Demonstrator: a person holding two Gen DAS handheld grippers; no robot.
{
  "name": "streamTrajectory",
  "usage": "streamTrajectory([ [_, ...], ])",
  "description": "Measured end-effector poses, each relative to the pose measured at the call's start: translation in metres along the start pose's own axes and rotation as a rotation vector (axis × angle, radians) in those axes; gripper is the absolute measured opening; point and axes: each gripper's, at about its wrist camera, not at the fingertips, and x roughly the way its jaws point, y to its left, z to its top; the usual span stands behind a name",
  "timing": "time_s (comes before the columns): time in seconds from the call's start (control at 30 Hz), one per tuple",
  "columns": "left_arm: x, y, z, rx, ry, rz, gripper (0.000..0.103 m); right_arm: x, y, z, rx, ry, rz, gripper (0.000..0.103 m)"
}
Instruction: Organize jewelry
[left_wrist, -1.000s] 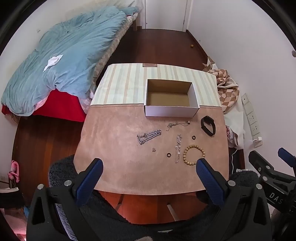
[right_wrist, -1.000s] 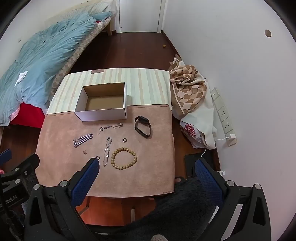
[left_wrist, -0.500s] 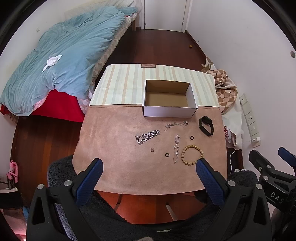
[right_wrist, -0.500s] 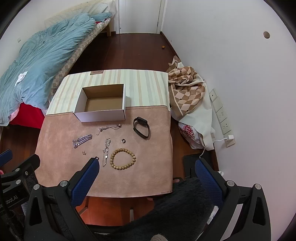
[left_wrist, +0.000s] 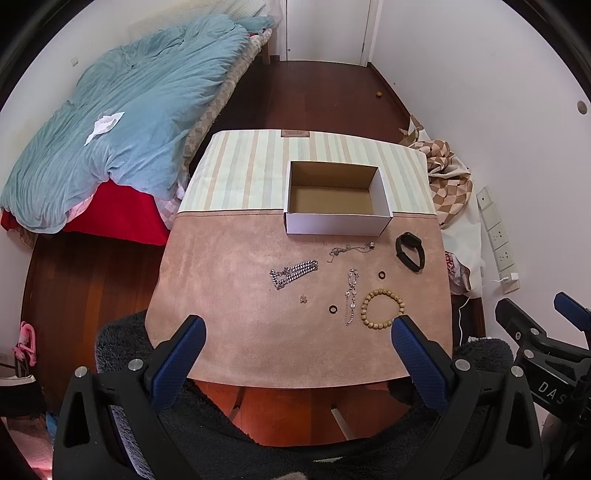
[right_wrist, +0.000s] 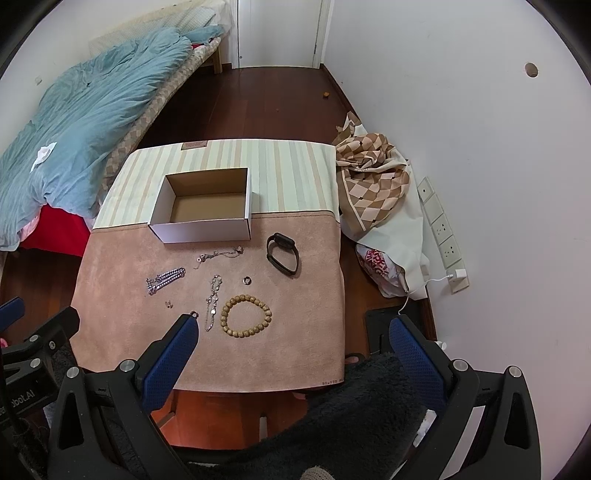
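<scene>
A: Hovering over the near edge of the table, the left gripper has its blue fingers spread wide and empty. The right gripper is the same, released with nothing between its pads.

B: Any change from a second ago?

A: Barely. Both grippers have drifted back and up a touch, so the whole table sits slightly smaller in each view. Nothing on it has moved.

B: Where is the jewelry, taking the box as the marker?

A: All of it lies on the pink cloth on the near side of the box. Nearest us is the bead bracelet, well apart from the box, with a thin silver bracelet just beside it on its left. A dark ring lies near them, then a tiny earring further left. A second ring lies past the beads, toward the box.

B: And closer to the box?

A: A chunky silver chain lies below the box's left half. A fine necklace sits just in front of the box wall, not touching it. A black band lies off the box's right corner.

B: Inside the box?

A: Bare cardboard floor; it stands open across the seam where the cloth turns striped.
</scene>
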Motion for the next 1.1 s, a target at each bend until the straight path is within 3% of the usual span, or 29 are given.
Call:
streamTrajectory([
  [1.1,-0.0015,0.0041,-0.0018,-0.001,-0.010,0.002,0.103,-0.0034,0.0036,-0.0007,-0.004,-0.005,-0.001,0.103],
])
